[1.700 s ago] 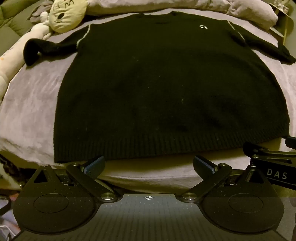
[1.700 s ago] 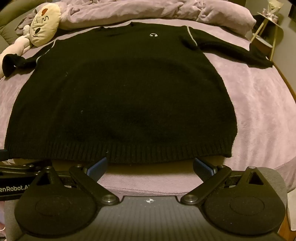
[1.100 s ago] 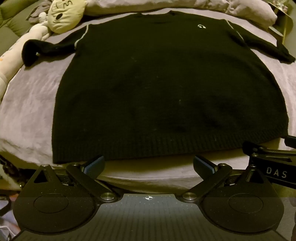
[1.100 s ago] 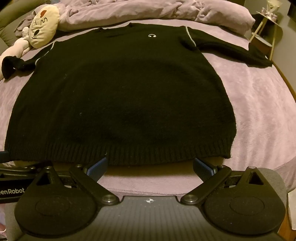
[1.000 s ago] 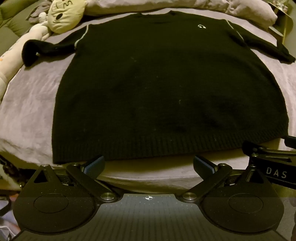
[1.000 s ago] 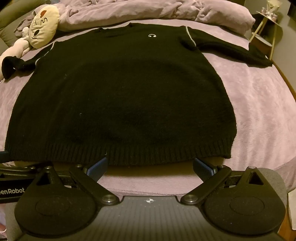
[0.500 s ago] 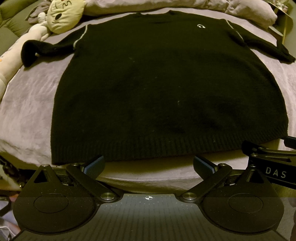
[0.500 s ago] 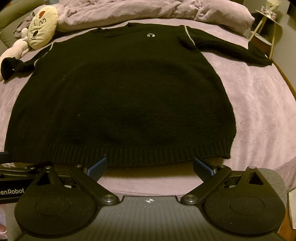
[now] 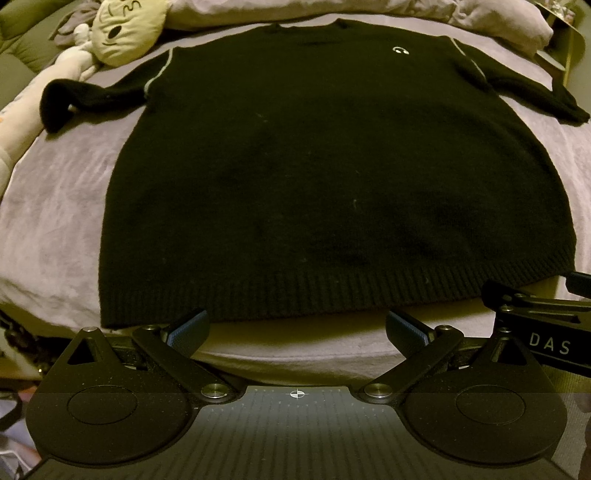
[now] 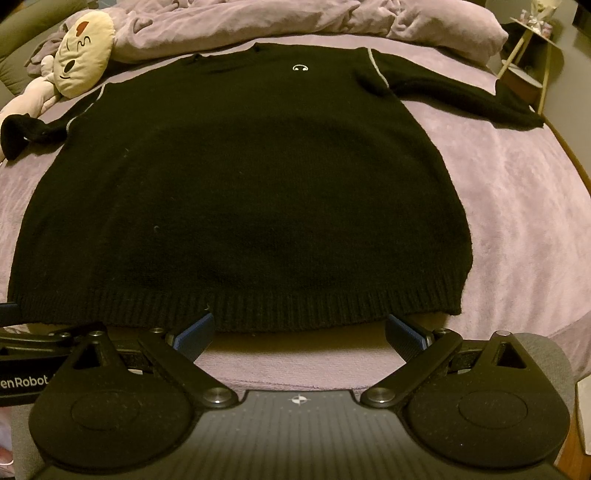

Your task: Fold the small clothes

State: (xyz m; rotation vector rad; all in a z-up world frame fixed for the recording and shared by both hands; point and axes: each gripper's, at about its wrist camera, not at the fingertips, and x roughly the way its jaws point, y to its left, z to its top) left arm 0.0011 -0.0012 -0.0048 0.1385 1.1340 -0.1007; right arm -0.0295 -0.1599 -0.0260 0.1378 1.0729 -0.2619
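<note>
black sweater (image 9: 332, 177) spread flat on purple bed (image 9: 55, 221), hem nearest | left gripper (image 9: 295, 328) fingers released, just short of hem | right gripper (image 10: 299, 330) fingers released, at hem | right view alone shows side stand (image 10: 528, 48) far right | plush doll (image 10: 79, 55) far left

You have a bed (image 9: 62, 206) in lilac plush; a black sweater (image 9: 325, 177) lies flat mid-bed, a plush doll (image 9: 122, 27) beside its sleeve, a rumpled duvet (image 10: 258, 22) beyond its collar.
</note>
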